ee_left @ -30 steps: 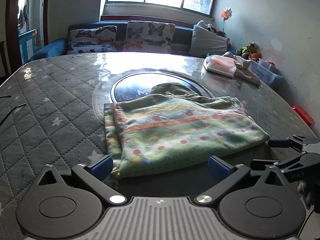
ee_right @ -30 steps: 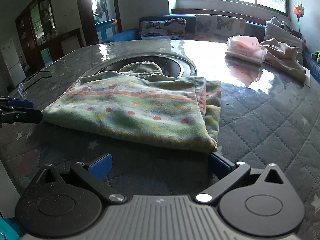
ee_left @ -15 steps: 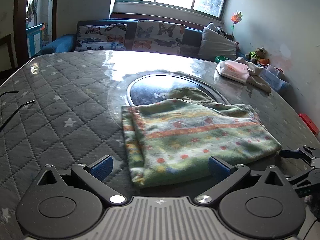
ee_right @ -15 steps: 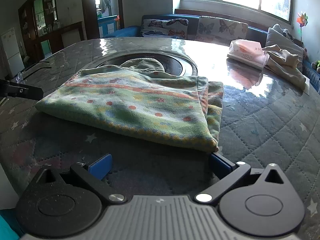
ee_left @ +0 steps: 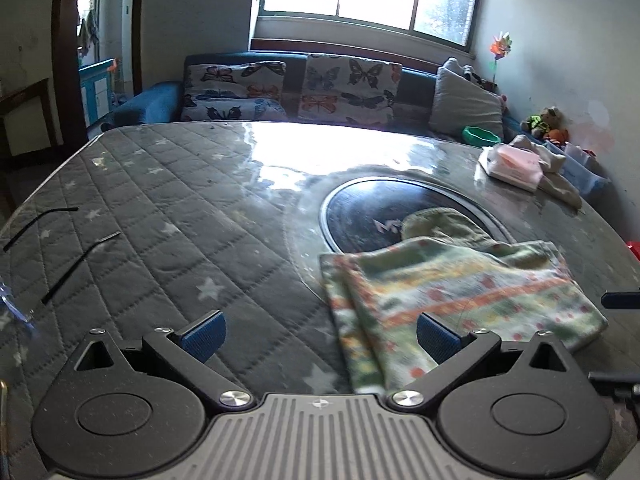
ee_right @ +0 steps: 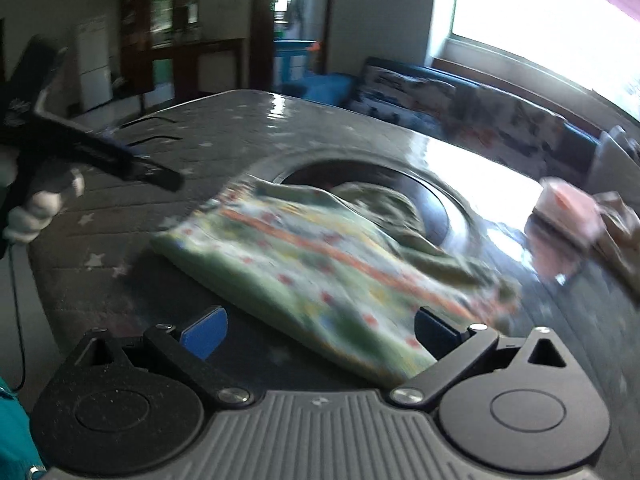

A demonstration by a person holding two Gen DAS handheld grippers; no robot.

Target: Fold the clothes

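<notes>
A folded green garment with orange stripes and red dots [ee_left: 452, 296] [ee_right: 320, 276] lies on the round quilted table [ee_left: 168, 216], partly over the dark glass disc [ee_left: 360, 212] in its middle. My left gripper [ee_left: 318, 334] is open and empty, hovering over the garment's left edge. My right gripper [ee_right: 318, 328] is open too, with nothing held, just in front of the garment's near edge. The right wrist view is blurred by motion. In it the left gripper [ee_right: 132, 166] appears at the left, held by a white-gloved hand [ee_right: 32, 212].
A pink tissue pack [ee_left: 514, 162] and a beige cloth [ee_left: 556, 176] lie at the table's far right. Two thin black strips [ee_left: 76, 260] rest on the left side. A sofa with butterfly cushions [ee_left: 296, 88] stands behind the table, and a dark cabinet [ee_right: 176, 60] beyond it.
Both grippers have pulled back and swung left, away from the garment; it now sits to the right in the left wrist view. The right wrist view has turned left and is blurred.
</notes>
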